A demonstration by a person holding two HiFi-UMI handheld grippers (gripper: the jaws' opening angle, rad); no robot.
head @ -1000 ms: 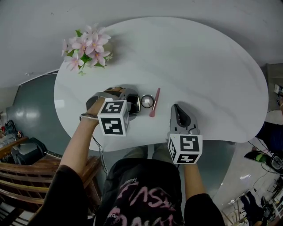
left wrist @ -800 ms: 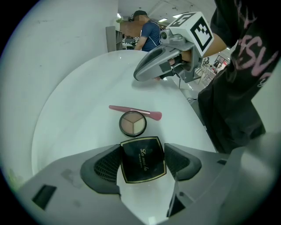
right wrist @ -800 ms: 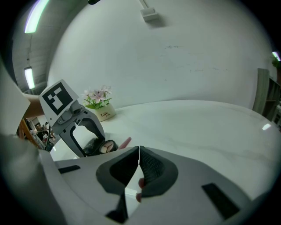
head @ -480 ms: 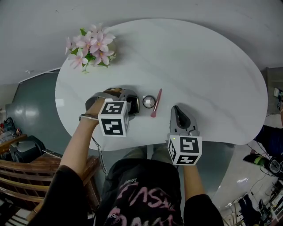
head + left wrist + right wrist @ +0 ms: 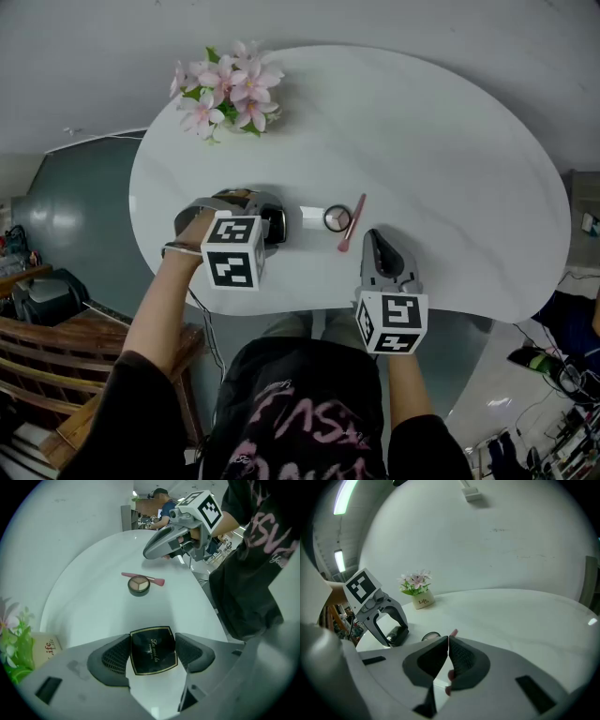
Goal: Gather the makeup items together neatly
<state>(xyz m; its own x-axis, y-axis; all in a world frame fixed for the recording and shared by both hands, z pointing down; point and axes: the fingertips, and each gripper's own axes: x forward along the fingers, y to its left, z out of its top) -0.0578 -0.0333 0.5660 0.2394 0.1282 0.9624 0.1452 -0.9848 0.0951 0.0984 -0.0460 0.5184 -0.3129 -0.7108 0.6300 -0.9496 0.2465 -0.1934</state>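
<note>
Two grippers divide the work. The left gripper has its jaws pressed on both sides of the black compact, which lies flat on the table. I think it means to slide the compact toward the round eyeshadow pot and the pink brush ahead of it. The right gripper is fully closed and holds nothing. The brush lies just at its tips.

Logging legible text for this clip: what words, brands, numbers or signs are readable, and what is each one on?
"La mii la", gold script, reading uncertain: lid of the black compact. The smaller line beneath it is too small to read.
"Life": the flower pot.
Pink print on the person's black shirt: too distorted to read.
Square markers on the cubes: patterns only, no words.
</note>
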